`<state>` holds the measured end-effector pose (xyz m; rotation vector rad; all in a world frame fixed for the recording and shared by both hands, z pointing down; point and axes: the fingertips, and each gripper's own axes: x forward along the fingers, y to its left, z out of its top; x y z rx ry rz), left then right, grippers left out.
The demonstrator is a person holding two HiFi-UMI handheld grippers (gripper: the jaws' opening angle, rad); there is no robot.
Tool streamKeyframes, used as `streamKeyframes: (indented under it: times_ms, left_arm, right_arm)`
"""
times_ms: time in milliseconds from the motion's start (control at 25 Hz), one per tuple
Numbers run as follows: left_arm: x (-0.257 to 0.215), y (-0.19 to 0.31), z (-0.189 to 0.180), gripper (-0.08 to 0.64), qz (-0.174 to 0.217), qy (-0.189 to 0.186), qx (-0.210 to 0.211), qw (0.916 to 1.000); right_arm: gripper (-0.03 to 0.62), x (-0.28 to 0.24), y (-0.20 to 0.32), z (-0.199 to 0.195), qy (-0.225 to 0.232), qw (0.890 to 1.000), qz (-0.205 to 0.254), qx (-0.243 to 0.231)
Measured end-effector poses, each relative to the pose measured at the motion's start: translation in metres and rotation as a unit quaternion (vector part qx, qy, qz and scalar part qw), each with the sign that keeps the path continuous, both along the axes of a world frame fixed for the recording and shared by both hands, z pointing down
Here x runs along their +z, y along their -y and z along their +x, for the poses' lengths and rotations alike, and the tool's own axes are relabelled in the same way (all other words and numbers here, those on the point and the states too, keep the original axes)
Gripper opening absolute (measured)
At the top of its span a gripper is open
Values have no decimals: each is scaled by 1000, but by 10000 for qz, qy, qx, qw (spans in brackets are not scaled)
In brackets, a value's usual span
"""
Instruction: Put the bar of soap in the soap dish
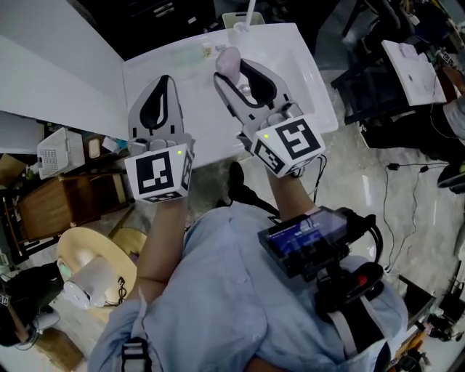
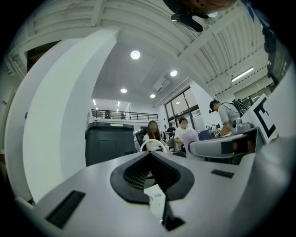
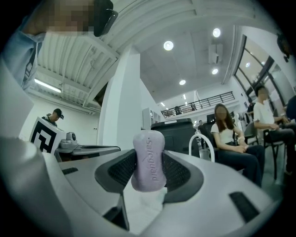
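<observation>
Lowest in the head view is the person's pale blue shirt [image 1: 218, 290], with a black screened device [image 1: 309, 240] strapped at its right. Above it, at mid-frame, sit the two marker cubes, the left cube [image 1: 158, 174] and the right cube [image 1: 289, 145]. The left claw [image 1: 165, 78] reaches up over the near left part of the white bench [image 1: 298, 65]. In the left gripper view this claw [image 2: 150, 155] is clenched, tips met, with nothing between its dark pads. The right claw [image 1: 231, 70] lies just right of it, angled toward upper centre, and is grasping the bar of soap [image 1: 227, 60]. The right gripper view shows the lilac bar [image 3: 149, 159] standing upright, pinched on both sides by the ribbed black pads, with embossed lettering running down its face. The soap is at upper centre of the head view, over the bench top; whether it touches the surface cannot be told. At the far edge of the bench stands a small pale container [image 1: 243, 19], too small to identify.
</observation>
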<state>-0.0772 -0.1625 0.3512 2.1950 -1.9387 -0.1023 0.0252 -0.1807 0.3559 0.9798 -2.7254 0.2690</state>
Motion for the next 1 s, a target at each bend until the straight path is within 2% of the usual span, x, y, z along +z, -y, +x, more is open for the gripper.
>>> streamKeyframes:
  times_ms: [120,440,800,880,1000]
  left_arm:
    - [5,26,1,9,-27,74,-116,9999]
    - [-4,27,-14,9,102,201,-439,9988]
    - [29,62,-36,9,-66,7,-671,9977]
    - [30,59,-43,9,-67,-26,-685,9976]
    - [8,33,-41,9,124,12,-664,9977]
  right_arm:
    - [188,7,28,-1,45,9999,-36,-131]
    - [188,1,36,-19,117,9986,97,-504]
    - [187,38,72,-34,-62,9974,-120,-708]
    - [187,38,69,-41,-87,9972,-107,-737]
    - [187,16,41,-42,-57,9969,88,-779]
